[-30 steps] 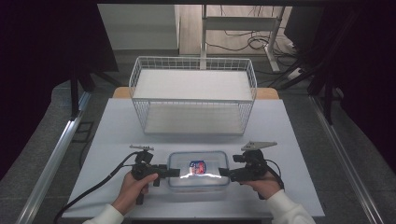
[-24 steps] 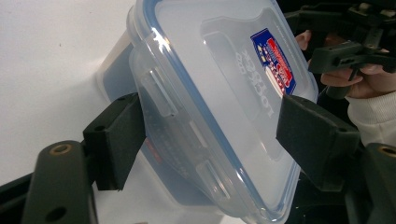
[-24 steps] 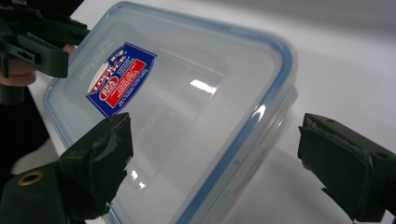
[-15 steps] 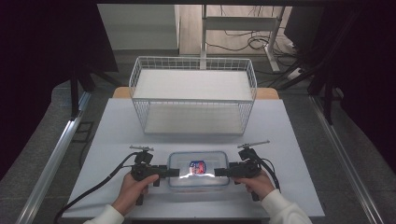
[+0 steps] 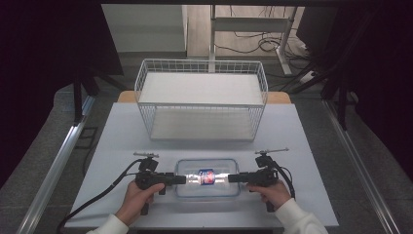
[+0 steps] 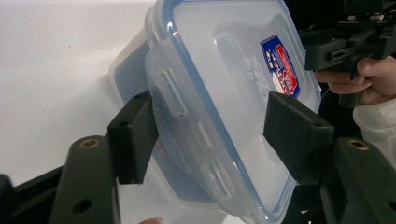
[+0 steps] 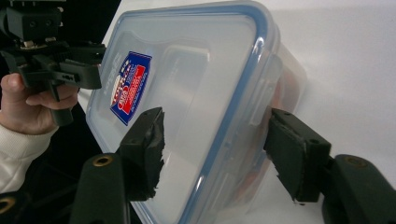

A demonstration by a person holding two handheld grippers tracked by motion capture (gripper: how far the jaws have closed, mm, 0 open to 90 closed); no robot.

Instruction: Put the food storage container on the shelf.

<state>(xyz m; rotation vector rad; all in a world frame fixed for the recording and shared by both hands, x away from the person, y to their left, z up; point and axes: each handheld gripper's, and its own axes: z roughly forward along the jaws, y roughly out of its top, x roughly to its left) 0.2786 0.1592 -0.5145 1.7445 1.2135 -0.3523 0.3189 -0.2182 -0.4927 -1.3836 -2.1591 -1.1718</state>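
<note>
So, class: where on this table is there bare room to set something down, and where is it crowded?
Free: the strip between the basket and the box, and the table's left and right margins beside both. Crowded: the near edge, where the left tongs and right tongs straddle the box's two ends, hands behind them.

A blue and red sticker point(image 6: 280, 65) sits on the container lid point(image 6: 233, 93), upper right of the left gripper view; its lettering is too small to read.
</note>
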